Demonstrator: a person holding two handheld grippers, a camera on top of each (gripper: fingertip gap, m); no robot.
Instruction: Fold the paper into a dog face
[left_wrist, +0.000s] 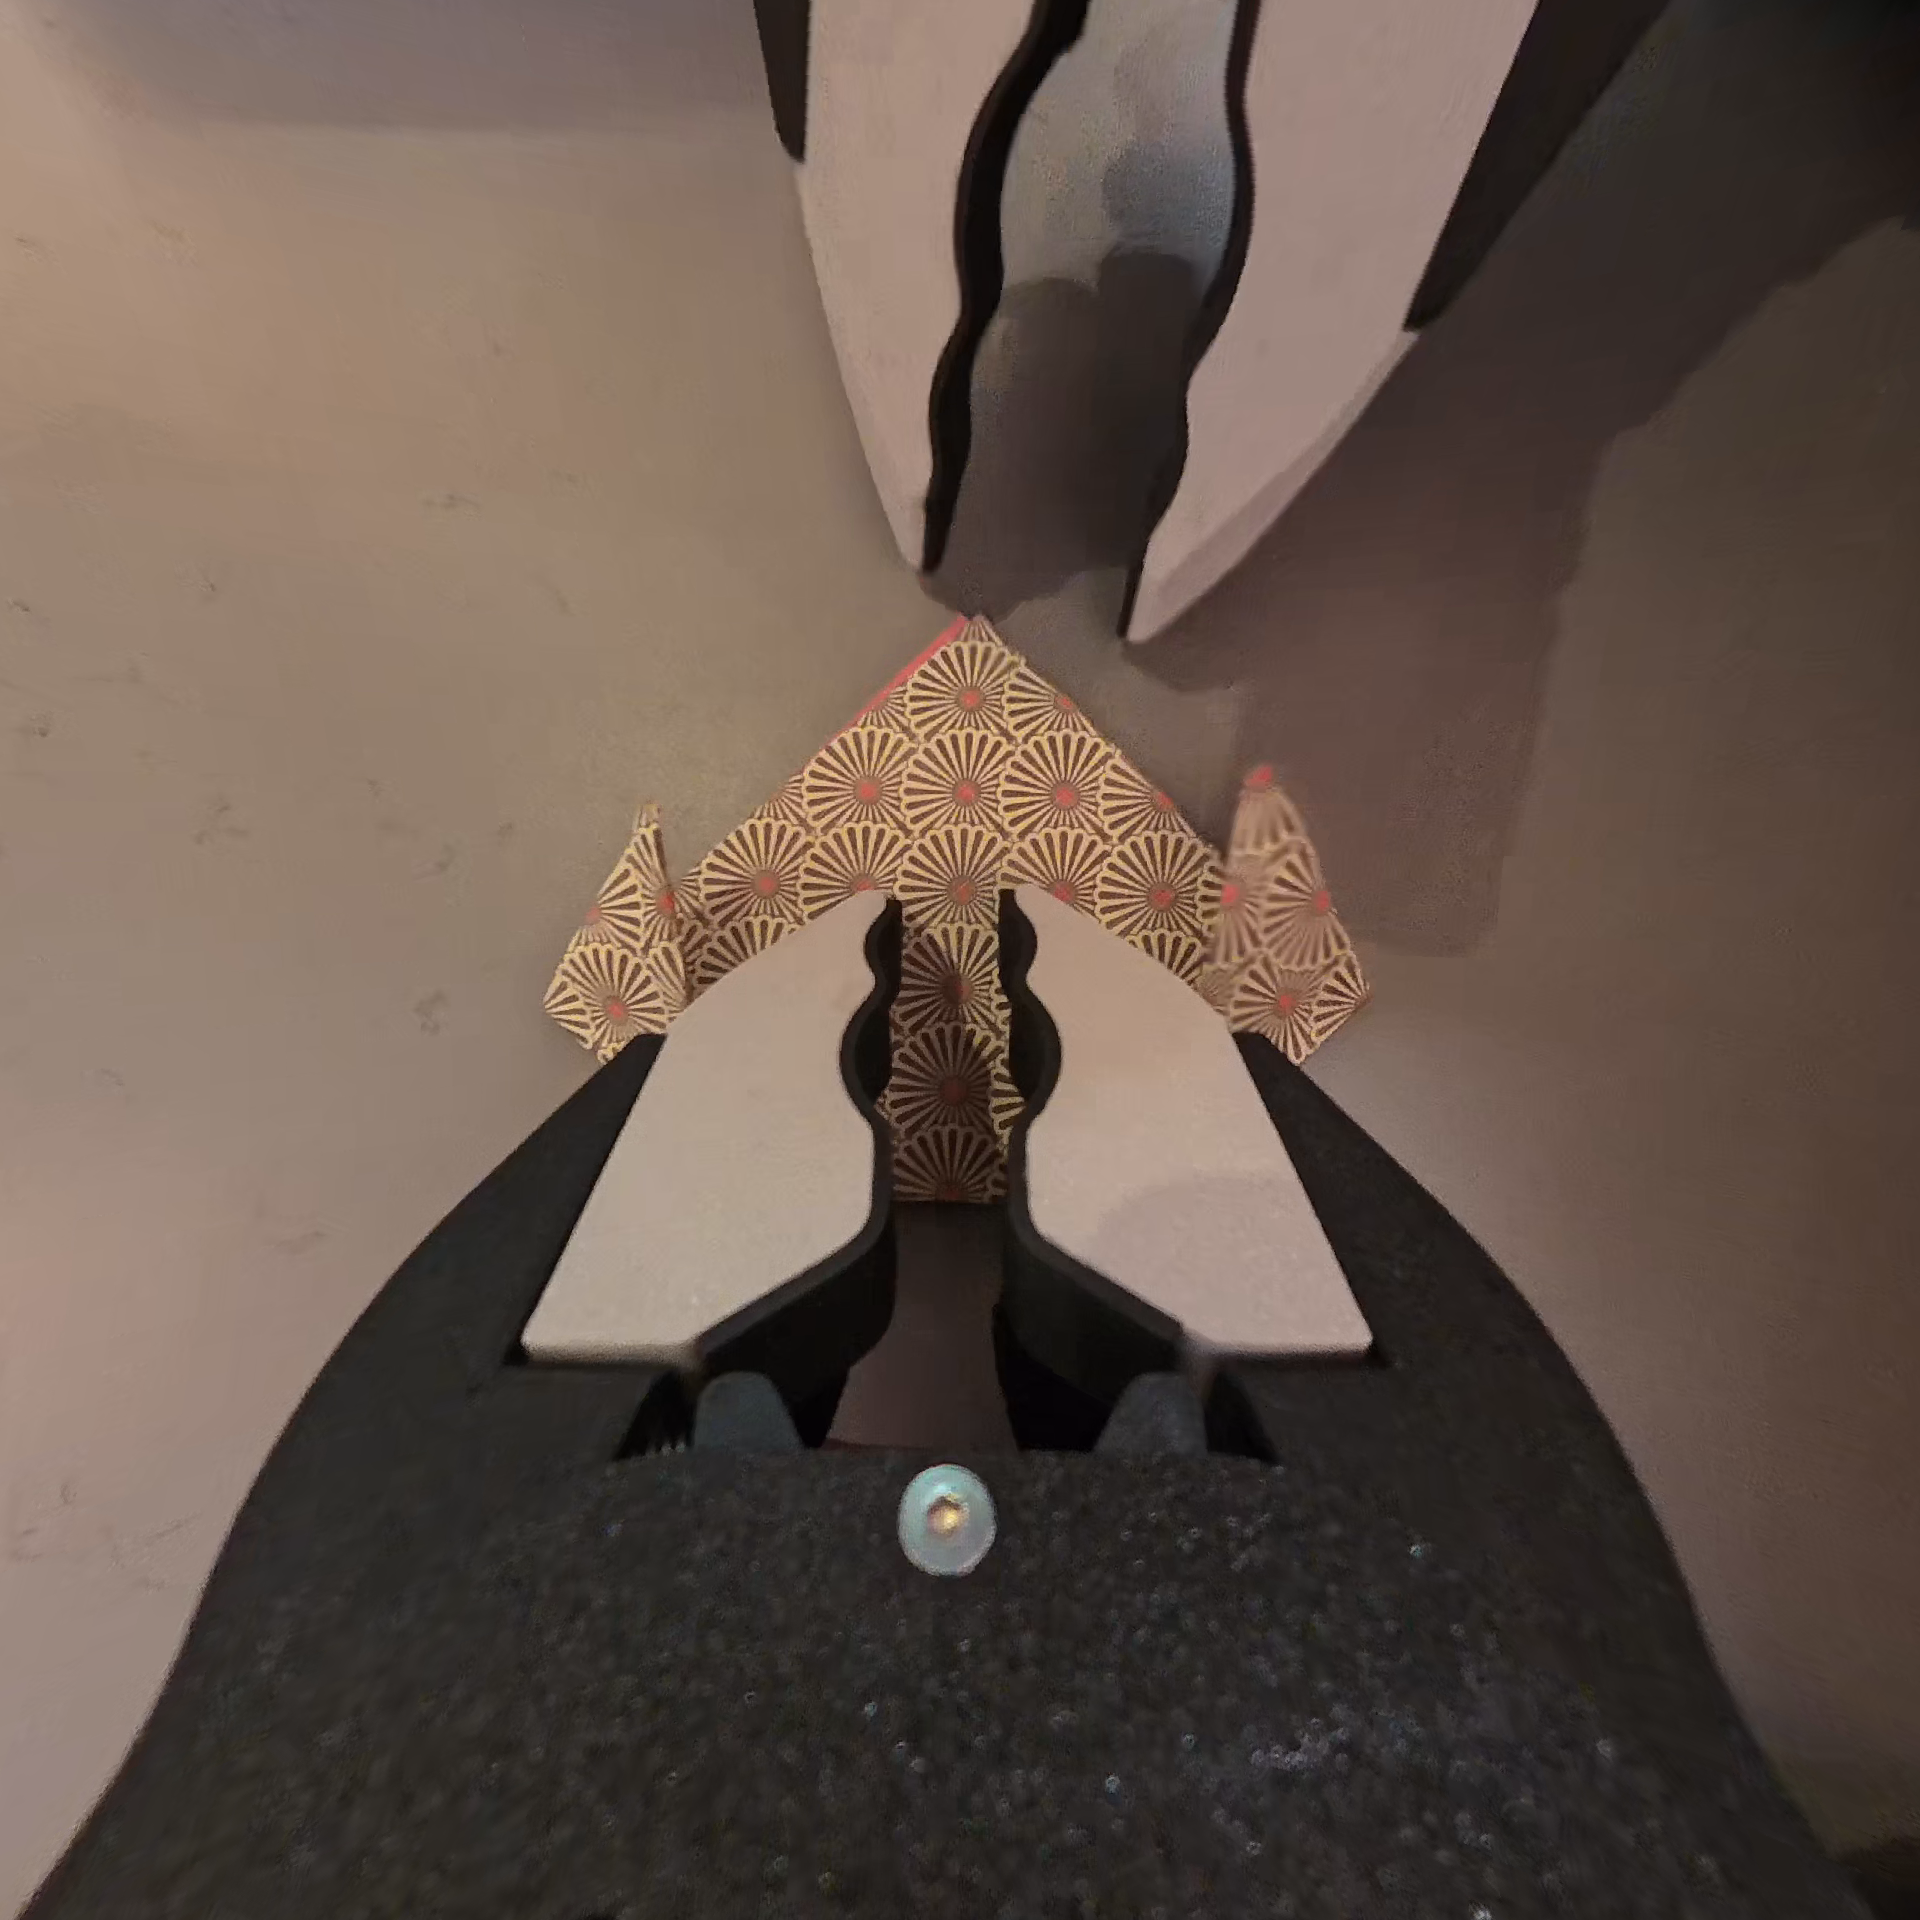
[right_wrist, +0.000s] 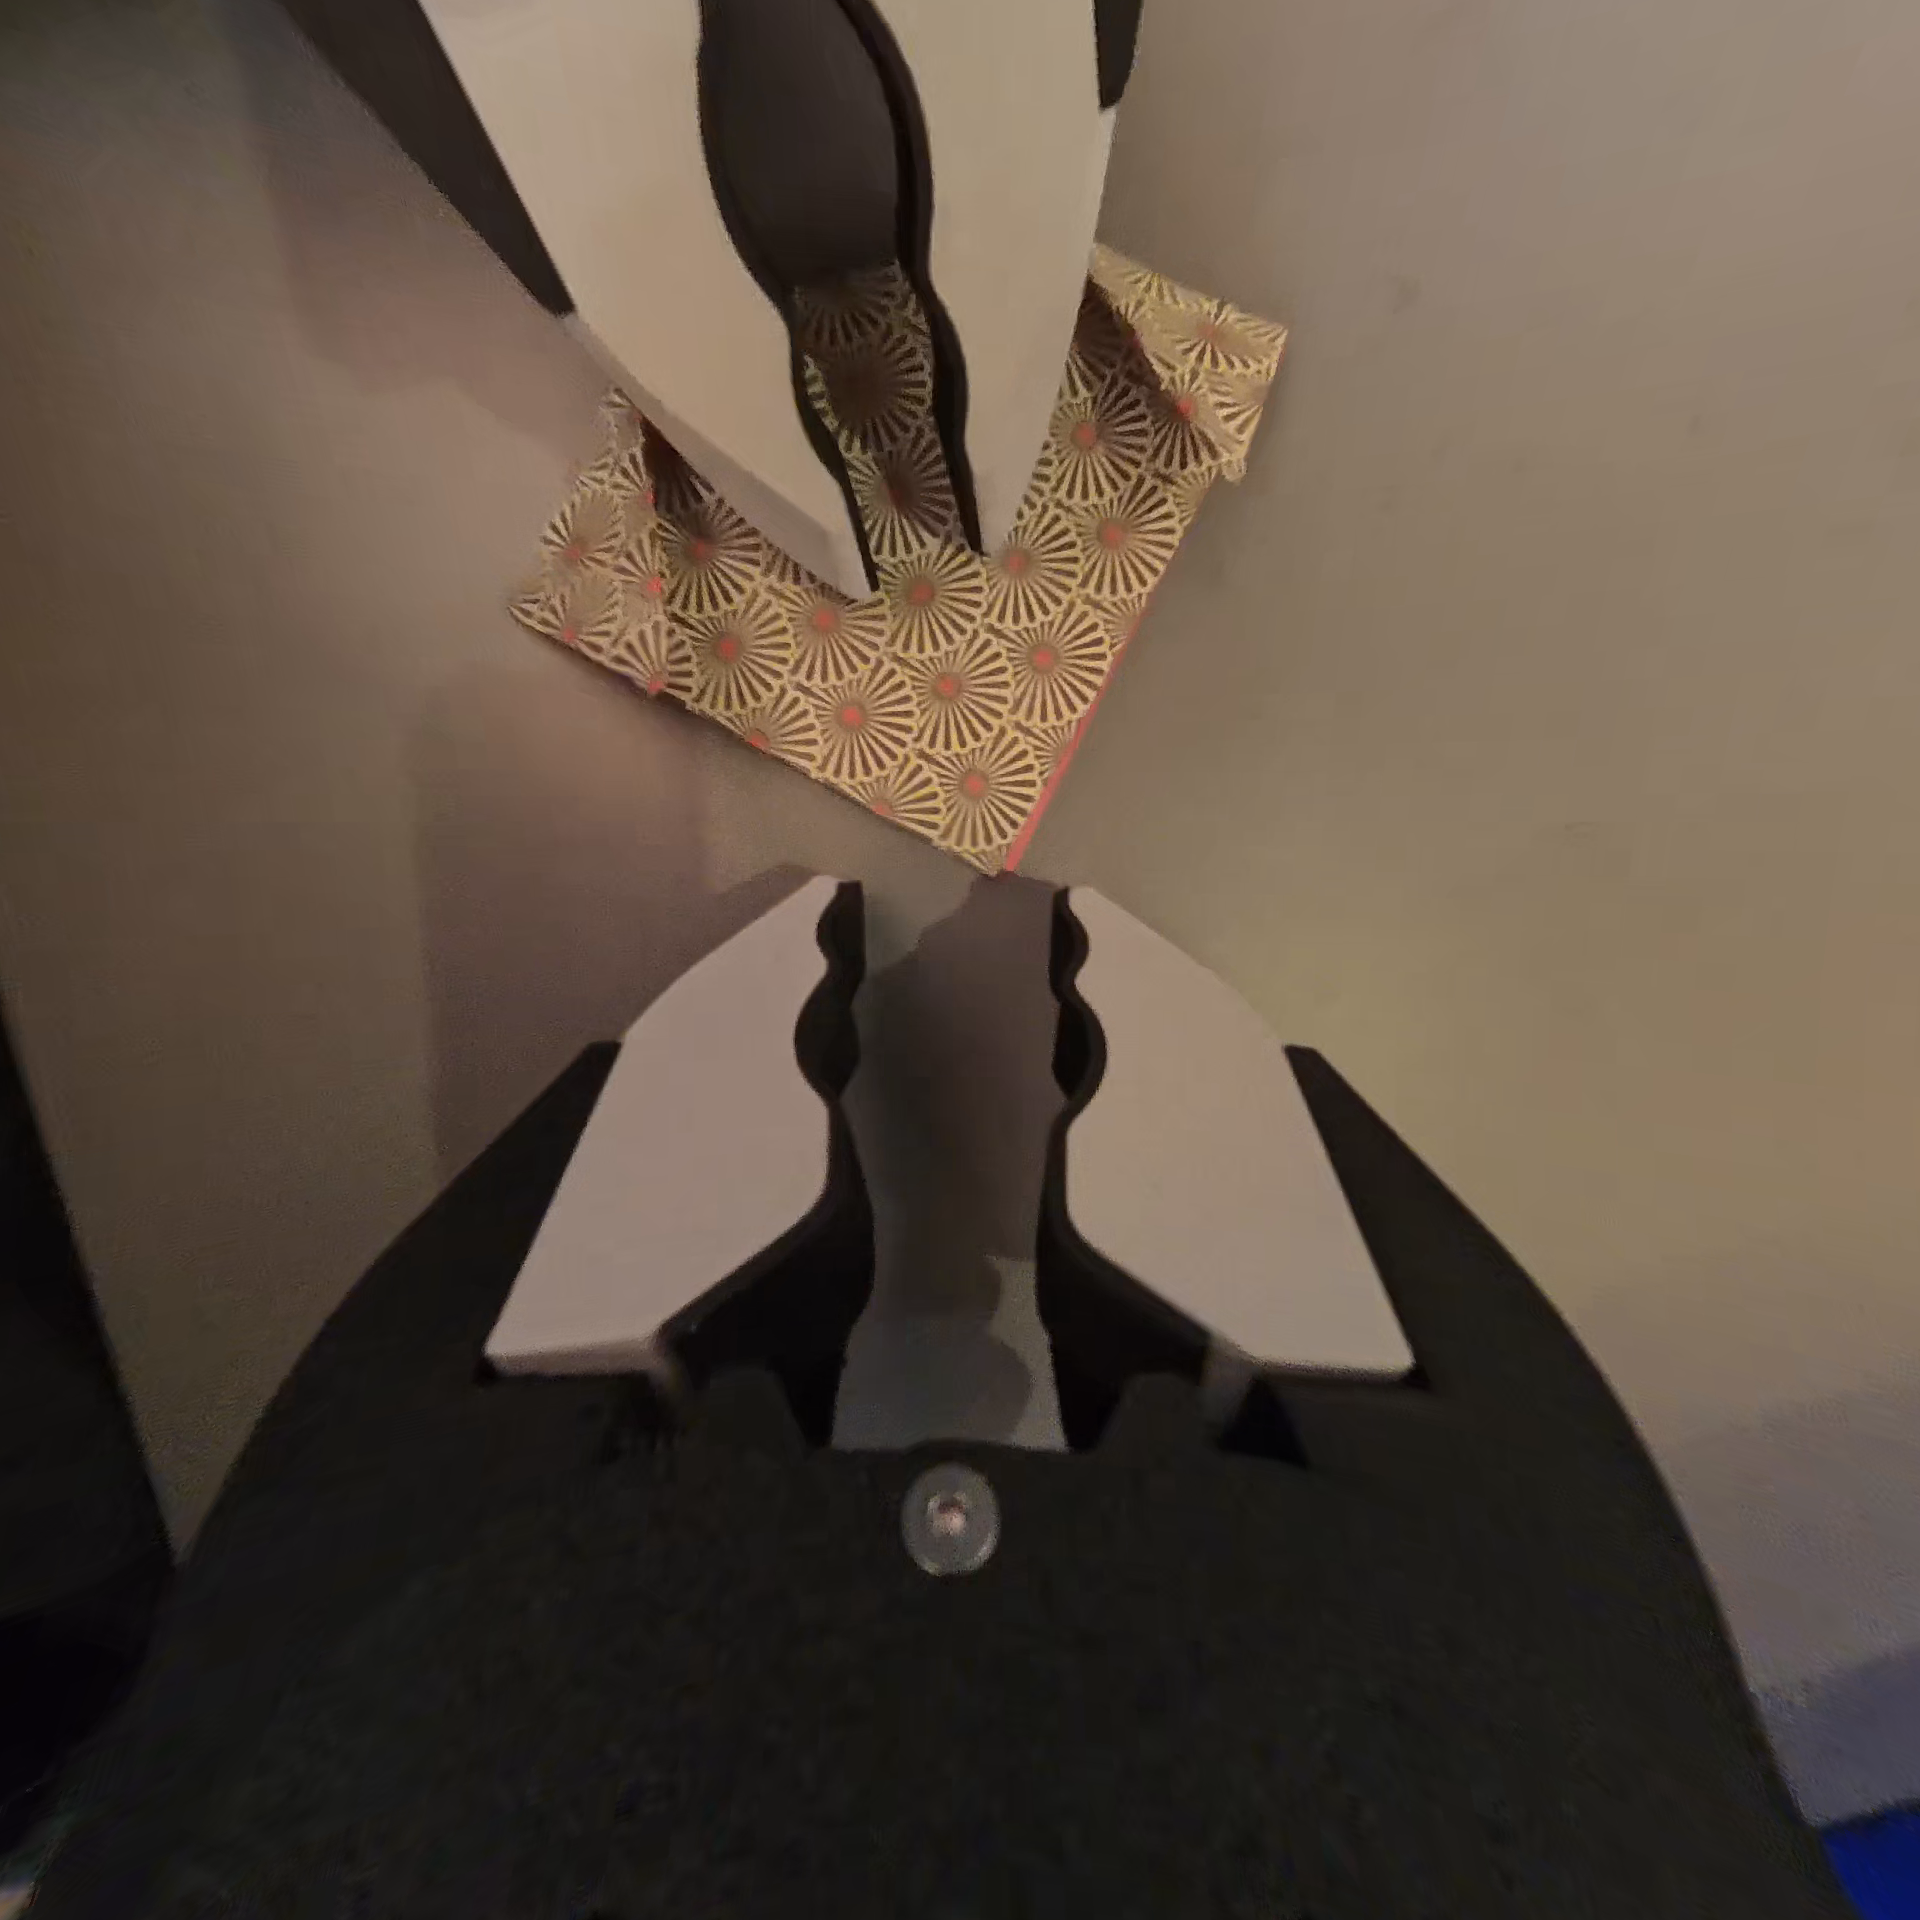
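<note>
The paper (left_wrist: 961, 800) has a cream and dark brown fan pattern with small red dots and a red edge, on a plain beige bench (left_wrist: 312, 623).

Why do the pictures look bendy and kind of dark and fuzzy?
Left wrist view: the wide lens bulges the left tongs; the paper is sharp, its side flaps slightly blurred; the right tongs cast a grey shadow on the table. Right wrist view: warm dim light, soft focus, the right tongs shade the table below.
</note>
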